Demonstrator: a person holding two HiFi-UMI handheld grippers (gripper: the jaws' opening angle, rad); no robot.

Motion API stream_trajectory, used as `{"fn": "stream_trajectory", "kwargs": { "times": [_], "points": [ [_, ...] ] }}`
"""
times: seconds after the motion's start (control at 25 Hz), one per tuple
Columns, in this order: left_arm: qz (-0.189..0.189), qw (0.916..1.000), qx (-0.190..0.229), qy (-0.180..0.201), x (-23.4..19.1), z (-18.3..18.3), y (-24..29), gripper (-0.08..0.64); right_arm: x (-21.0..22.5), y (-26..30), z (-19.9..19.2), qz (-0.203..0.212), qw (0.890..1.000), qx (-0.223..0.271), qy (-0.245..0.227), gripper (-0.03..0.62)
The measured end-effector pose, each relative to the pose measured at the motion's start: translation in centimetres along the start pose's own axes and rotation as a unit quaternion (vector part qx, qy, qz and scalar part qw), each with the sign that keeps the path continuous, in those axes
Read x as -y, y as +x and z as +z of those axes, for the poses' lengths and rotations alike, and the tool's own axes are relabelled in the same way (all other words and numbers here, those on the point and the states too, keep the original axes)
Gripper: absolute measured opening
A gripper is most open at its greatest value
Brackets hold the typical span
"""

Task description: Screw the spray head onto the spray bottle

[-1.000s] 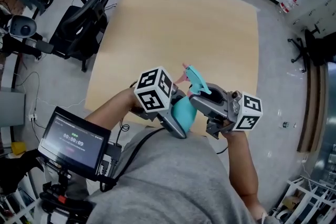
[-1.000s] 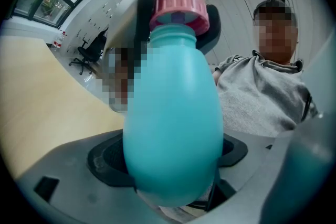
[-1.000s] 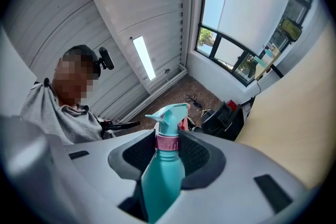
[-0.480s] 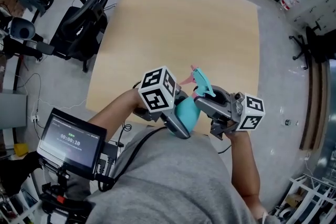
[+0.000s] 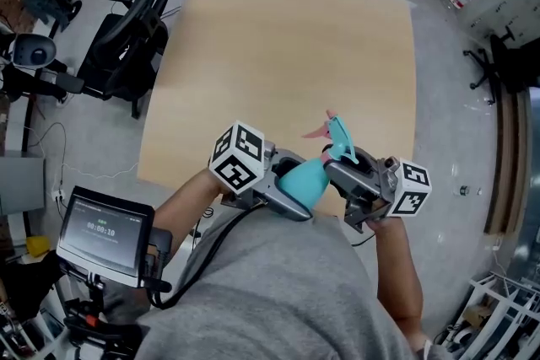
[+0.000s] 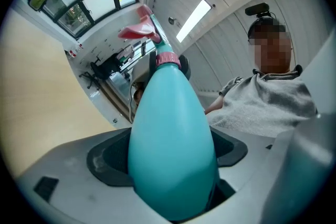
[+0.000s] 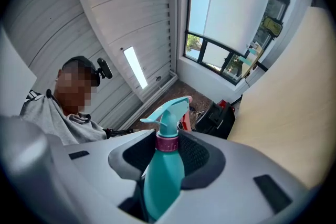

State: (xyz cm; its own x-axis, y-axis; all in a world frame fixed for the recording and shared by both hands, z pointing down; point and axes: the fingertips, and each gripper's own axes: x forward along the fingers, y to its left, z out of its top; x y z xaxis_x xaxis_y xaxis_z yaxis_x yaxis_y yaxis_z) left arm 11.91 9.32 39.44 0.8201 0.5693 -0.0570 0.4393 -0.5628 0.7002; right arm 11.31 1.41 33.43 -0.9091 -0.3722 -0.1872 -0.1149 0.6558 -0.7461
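Jaws of left gripper (image 6: 170,157): clamped on the wide teal body of the spray bottle (image 6: 170,113), base toward the gripper, neck pointing away. Spray bottle: held in the air over the near edge of the surface (image 5: 287,38), between the two grippers. Spray head (image 7: 169,110): teal with a pink trigger, seated on the bottle's neck by a pink collar (image 7: 168,142). Jaws of right gripper (image 7: 168,152): closed on that collar from both sides, standing partway apart.
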Motion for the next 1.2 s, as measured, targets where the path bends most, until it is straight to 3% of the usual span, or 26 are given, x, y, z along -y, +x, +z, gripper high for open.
{"fn": "stream_trajectory", "kwargs": {
  "times": [0.16, 0.32, 0.52, 0.68, 0.96, 1.2],
  "points": [
    [0.017, 0.9992, 0.021, 0.028, -0.1, 0.5, -0.1, 0.416, -0.4, -0.1, 0.4, 0.018, 1.0, 0.024, 0.0, 0.137],
    [0.032, 0.9949, 0.017, 0.094, 0.8, 1.2, -0.1, 0.413, -2.7, 0.7, 0.6, 0.036, 0.996, -0.025, -0.084, 0.138],
    [0.049, 0.9798, 0.027, 0.192, 2.0, 2.8, 0.2, 0.407, -6.0, 1.7, 1.2, 0.021, 0.964, -0.086, -0.251, 0.138],
    [0.057, 0.9612, 0.042, 0.267, 2.9, 4.2, 0.7, 0.405, -8.3, 2.4, 2.1, 0.02, 0.942, -0.089, -0.322, 0.138],
    [0.044, 0.9538, 0.034, 0.295, 2.9, 4.3, 0.0, 0.403, -8.4, 2.8, 1.5, 0.002, 0.923, -0.114, -0.367, 0.14],
    [0.042, 0.9492, 0.01, 0.312, 2.7, 4.0, -0.8, 0.403, -8.0, 2.9, 1.2, -0.003, 0.917, -0.13, -0.378, 0.14]
  ]
}}
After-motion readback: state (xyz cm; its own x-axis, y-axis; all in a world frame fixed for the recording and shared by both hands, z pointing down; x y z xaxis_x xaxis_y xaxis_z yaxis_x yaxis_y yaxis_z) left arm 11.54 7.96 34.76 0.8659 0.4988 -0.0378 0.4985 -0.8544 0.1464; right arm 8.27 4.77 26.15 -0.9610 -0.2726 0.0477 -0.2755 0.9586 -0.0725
